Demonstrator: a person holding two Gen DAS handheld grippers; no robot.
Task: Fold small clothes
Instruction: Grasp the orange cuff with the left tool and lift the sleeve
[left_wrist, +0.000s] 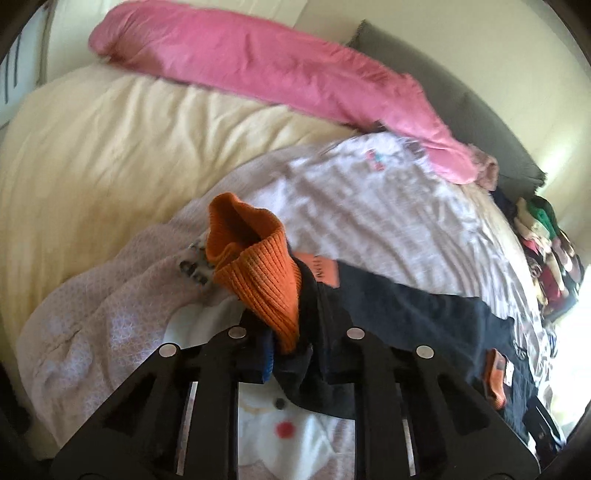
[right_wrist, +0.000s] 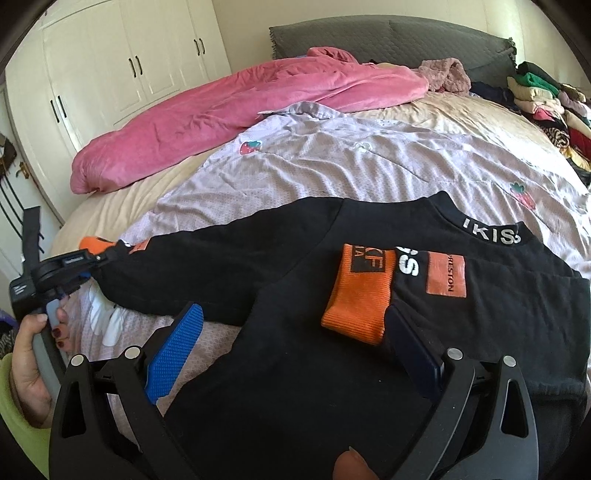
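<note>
Left gripper (left_wrist: 291, 354): clamped on orange cuff (left_wrist: 258, 273) at lower centre, sleeve end pinched, likely for folding inward.
Right gripper (right_wrist: 291, 343): spread wide at bottom of frame, blue pad (right_wrist: 177, 350) resting on black sweatshirt (right_wrist: 295, 332), gripping nothing; apparently steadying the body.
Sweatshirt's place: flat on lilac sheet (right_wrist: 332, 162), mid-frame, one sleeve already crossed over chest.
Left view only: cuff ribbing close up.
Right view only: left tool at far left edge, neck lettering, wardrobe (right_wrist: 129, 55), pink duvet (right_wrist: 221, 107), clothes pile (right_wrist: 546, 107).
</note>
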